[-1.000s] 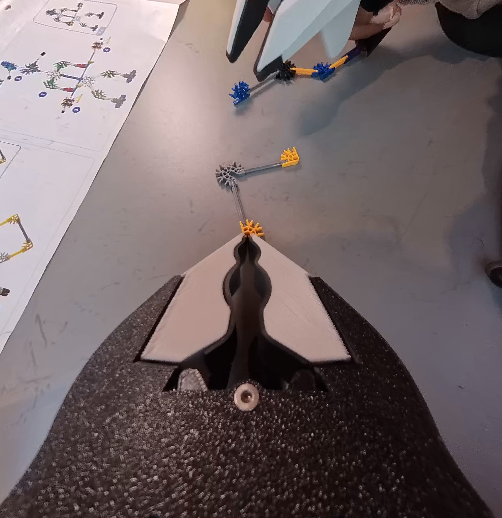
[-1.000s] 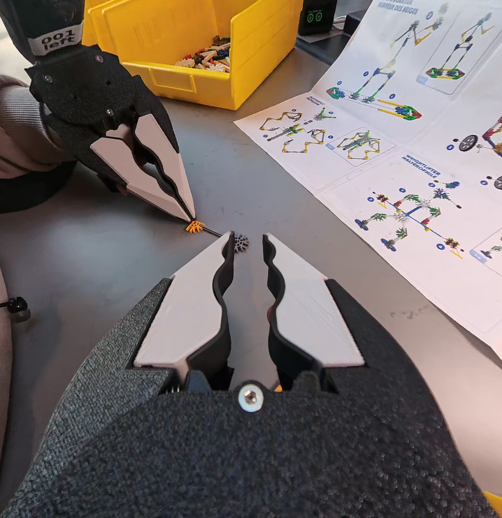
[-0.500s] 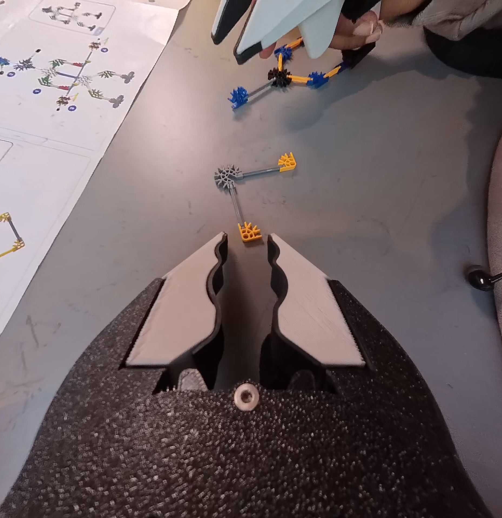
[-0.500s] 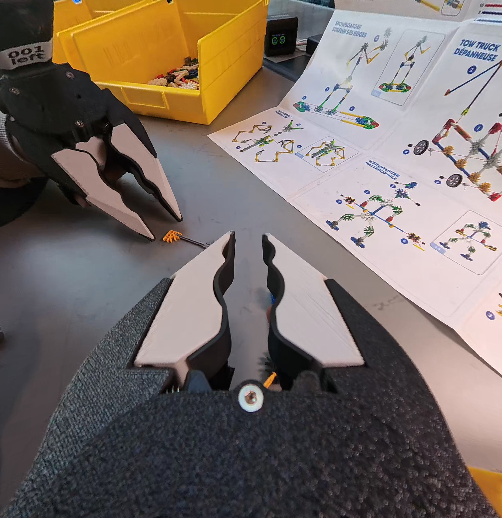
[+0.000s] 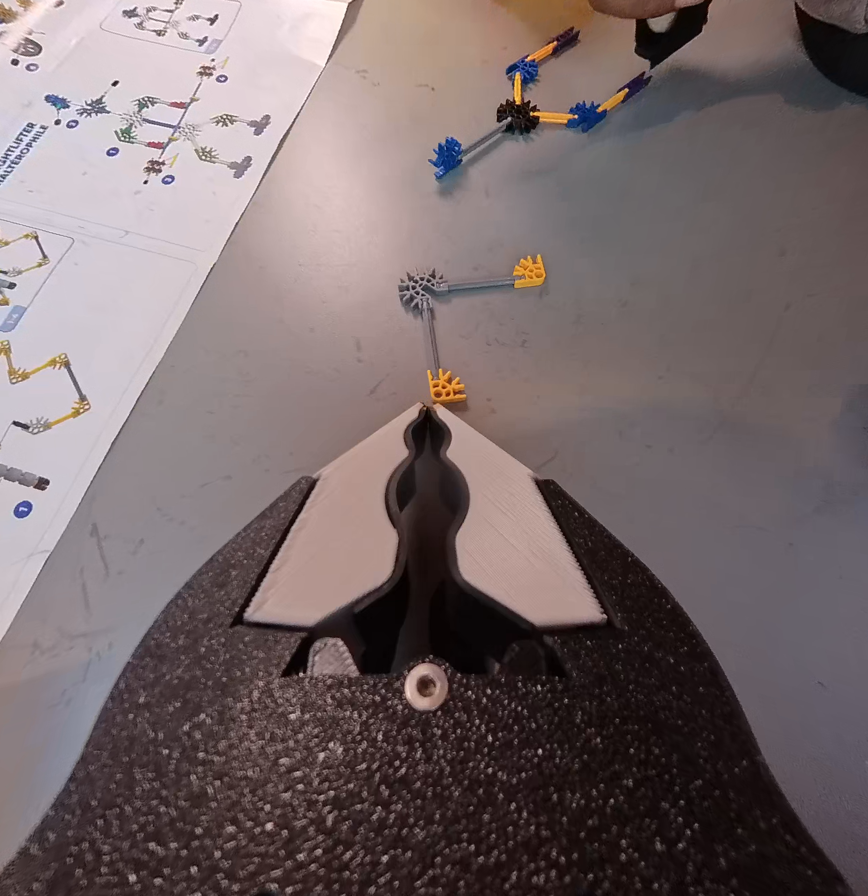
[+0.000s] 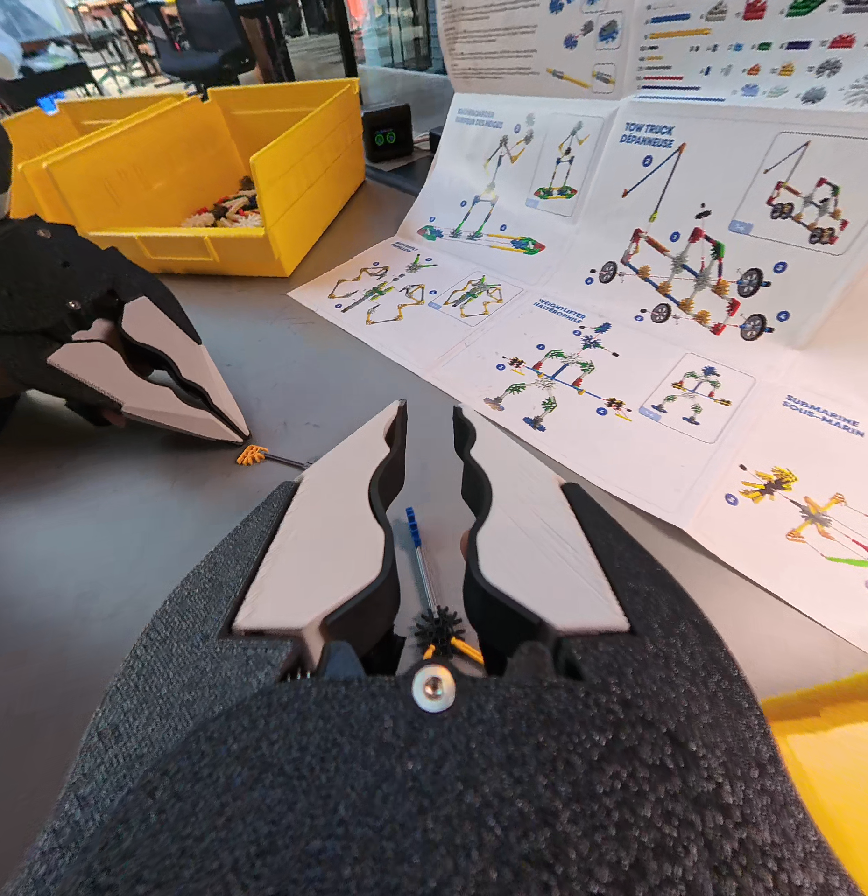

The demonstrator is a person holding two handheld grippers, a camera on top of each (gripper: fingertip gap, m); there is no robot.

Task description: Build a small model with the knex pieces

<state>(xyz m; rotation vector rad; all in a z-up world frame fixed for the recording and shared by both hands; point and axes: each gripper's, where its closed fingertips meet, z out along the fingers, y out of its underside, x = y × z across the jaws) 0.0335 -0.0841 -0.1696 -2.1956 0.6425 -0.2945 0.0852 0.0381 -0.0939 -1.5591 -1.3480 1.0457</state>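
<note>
The desk is a dull grey surface, scuffed and scratched, with a big fold-out instruction sheet spread across one side and partly propped upright at the back. Behind the sheet's near corner sit yellow bins, one holding a heap of small construction pieces, and a little black device with green lights; farther off the room shows dark chairs and table legs. The left tongs are closed tip to tip with nothing between them, hovering just beside a yellow connector at the end of a small grey-rod piece lying flat. The right tongs stand parted, empty, above a blue, black and yellow rod figure that lies well apart from the grey one. A second patch of yellow shows at the right view's lower corner.
</note>
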